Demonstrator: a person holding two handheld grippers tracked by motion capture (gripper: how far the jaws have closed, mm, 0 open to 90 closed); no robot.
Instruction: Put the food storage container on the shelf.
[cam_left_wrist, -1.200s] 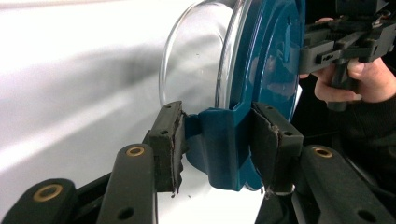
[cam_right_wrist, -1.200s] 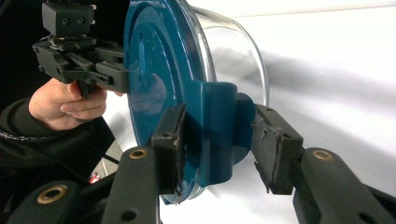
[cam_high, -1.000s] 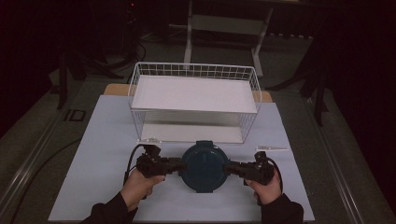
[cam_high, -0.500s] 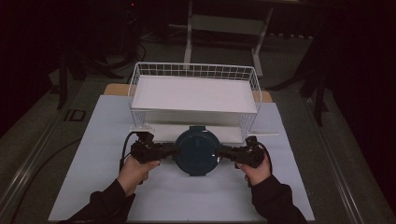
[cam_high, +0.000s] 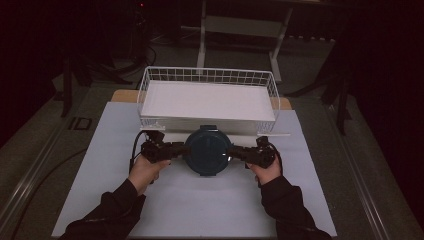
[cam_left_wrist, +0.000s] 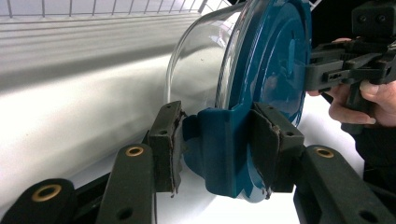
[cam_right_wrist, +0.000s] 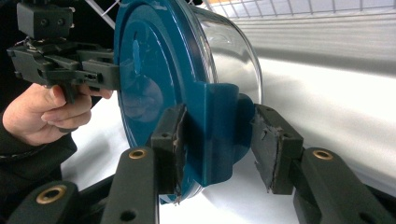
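Left gripper (cam_high: 176, 150) and right gripper (cam_high: 235, 152) each clamp a side latch of the lidded bowl (cam_high: 206, 150), held level between them, basket (cam_high: 150, 80) directly beyond.

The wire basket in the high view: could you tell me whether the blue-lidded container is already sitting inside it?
No, the blue-lidded container is in front of the wire basket, outside its near wall, held between the left gripper and the right gripper.

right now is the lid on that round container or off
On. The blue lid sits flush over the clear container, with its side clip folded down between the left tongs.
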